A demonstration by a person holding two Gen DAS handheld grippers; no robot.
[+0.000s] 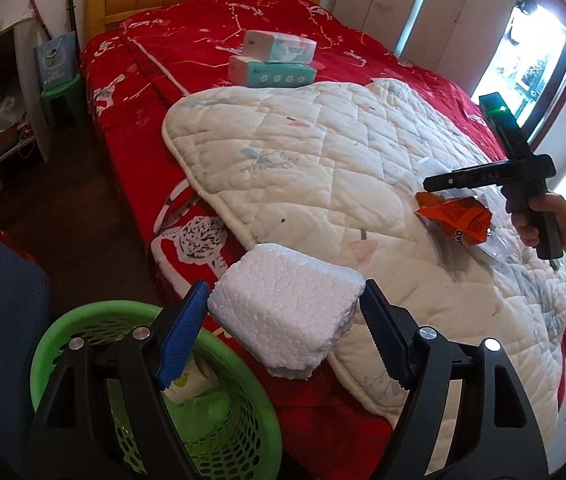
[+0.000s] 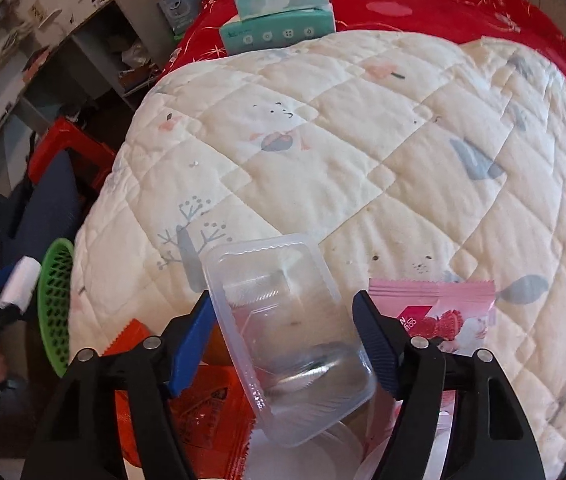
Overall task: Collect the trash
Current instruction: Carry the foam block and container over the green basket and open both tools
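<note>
Two hand-held grippers, both full: left hand-held gripper (image 1: 283, 312) squeezes a foam block (image 1: 283, 312) above the green basket (image 1: 49, 344), right hand-held gripper (image 2: 283, 336) pinches a clear plastic tray (image 2: 283, 336) over the bed quilt (image 2: 363, 140). Orange wrapper (image 1: 457, 218) & pink wrapper (image 2: 435, 312) left to pick up.

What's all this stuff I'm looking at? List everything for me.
foam block: one, white, between the left jaws above the bin
plastic tray: one, clear, between the right jaws
bin: one, green mesh, on the floor beside the bed
orange wrapper: one, on the quilt
pink wrapper: one, on the quilt
tissue packs: two, teal and white, stacked on the red bedspread
quilt: one, cream
left gripper: black, blue pads
right gripper: black, blue pads
</note>
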